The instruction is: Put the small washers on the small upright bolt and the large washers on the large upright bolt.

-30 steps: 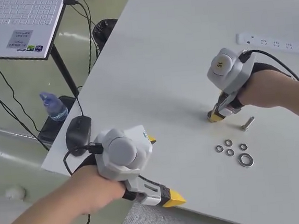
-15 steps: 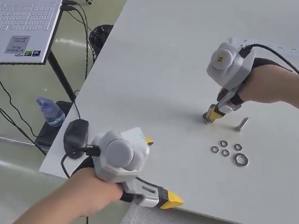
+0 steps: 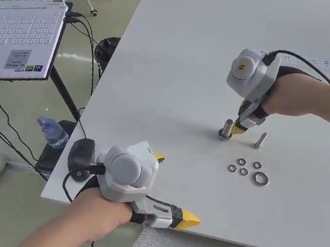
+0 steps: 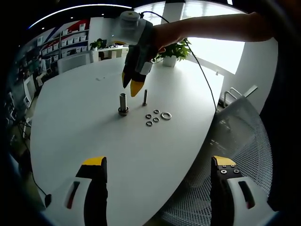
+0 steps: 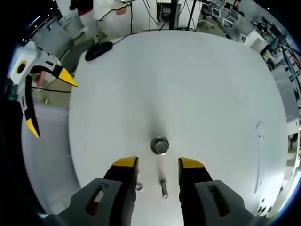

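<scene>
L gripper (image 3: 174,187) sits at the near-left edge of the white table (image 3: 166,65), jaws spread wide, empty. R gripper (image 3: 236,130) is over the mid-right of the table, tips pointing down, jaws part open w/ a clear gap, nothing gripped.

Large bolt (image 3: 226,131) stands upright on its head, just left of the R gripper tips. R gripper view shows it free, ahead of the jaws. Small bolt (image 3: 260,140) is just right of the large bolt, not touching it; L gripper view shows it upright.

Four small washers (image 3: 242,162) lie flat in a loose cluster on the near side of both bolts. One large washer (image 3: 260,179) lies at the near-right of the cluster, close but apart. All washers are on the table surface.

Mouse (image 3: 81,157) is on the table by its left edge, near L gripper. Off the table, far left: laptop (image 3: 18,26) on a stand, w/ a water bottle (image 3: 51,130) lower down.
</scene>
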A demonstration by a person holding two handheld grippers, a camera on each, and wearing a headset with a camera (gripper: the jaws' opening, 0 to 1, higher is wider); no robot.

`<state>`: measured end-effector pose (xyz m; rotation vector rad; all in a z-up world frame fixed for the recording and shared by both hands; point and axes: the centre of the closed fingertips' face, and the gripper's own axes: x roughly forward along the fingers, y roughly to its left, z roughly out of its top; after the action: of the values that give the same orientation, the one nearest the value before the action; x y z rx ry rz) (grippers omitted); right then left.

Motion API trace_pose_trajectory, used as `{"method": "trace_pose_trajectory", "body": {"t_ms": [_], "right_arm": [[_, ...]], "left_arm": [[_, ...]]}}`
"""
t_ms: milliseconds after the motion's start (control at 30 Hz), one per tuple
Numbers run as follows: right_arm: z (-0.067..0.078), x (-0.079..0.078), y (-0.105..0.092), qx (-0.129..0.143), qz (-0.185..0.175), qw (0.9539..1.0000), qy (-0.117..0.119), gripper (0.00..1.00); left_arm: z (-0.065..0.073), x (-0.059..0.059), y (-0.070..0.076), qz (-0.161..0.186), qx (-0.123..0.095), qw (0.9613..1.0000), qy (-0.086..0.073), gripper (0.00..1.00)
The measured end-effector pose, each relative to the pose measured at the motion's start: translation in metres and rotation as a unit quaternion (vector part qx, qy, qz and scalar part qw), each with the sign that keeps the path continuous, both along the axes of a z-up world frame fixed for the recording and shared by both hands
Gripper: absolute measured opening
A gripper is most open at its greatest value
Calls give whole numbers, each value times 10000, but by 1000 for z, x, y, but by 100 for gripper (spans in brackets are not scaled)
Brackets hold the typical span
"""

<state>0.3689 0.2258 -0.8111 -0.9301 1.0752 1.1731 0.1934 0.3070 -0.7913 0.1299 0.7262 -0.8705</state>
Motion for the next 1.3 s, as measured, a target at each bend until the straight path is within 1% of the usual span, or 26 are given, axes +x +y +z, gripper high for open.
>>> {"method": "trace_pose_trajectory", "body": {"t_ms": [233, 567, 833, 1067, 1300], "right_arm": [[7, -10, -7, 70, -68, 10000, 11, 35], [12, -28, -29, 95, -207, 9997, 48, 35], [19, -43, -48, 154, -302, 9994, 62, 35], [21, -55, -69, 181, -438, 9988, 93, 35], [20, -60, -85, 180, -563, 9982, 137, 35]], "left_arm": [[1, 4, 3, 49, 7, 10000, -46, 91], [2, 9, 6, 111, 23, 9999, -89, 91], [3, 11, 6, 97, 49, 9999, -106, 90], [5, 12, 4, 77, 39, 9999, -134, 90], [5, 13, 4, 55, 77, 9999, -119, 90]]}}
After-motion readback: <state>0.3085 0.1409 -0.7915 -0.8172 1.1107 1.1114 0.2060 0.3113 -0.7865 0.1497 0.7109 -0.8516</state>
